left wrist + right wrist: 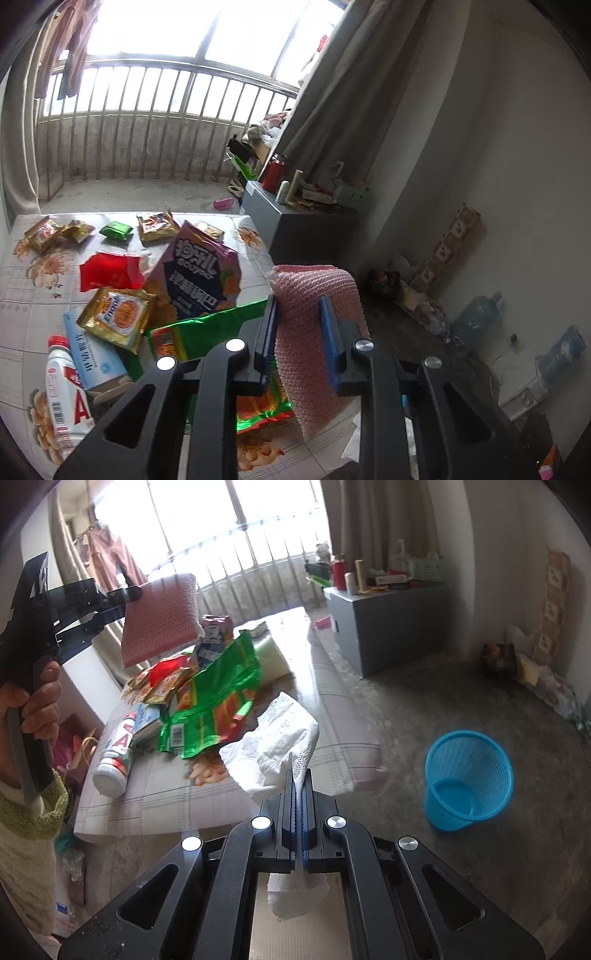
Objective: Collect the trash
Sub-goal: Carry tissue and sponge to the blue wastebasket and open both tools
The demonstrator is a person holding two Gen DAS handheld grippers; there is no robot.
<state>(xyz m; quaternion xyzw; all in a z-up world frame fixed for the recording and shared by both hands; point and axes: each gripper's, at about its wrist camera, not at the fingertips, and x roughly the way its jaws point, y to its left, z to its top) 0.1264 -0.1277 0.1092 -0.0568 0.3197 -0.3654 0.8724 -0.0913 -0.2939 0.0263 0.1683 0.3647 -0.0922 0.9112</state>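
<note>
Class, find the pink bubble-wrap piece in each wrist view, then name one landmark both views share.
Left wrist view: pink bubble-wrap piece at centre, between the left gripper fingers.
Right wrist view: upper left, held above the table by that gripper.
Shared landmark: big green wrapper.

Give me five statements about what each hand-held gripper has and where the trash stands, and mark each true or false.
1. The left hand-held gripper holds a pink bubble-wrap piece. True.
2. The right hand-held gripper stands open and empty. False: it is shut on a white crumpled tissue.
3. The blue basket stands on the floor, apart from the table. True.
4. The blue basket is full of wrappers. False: nothing shows inside it.
5. The white bottle stands upright on the table. False: it lies on its side near the green wrapper.
</note>
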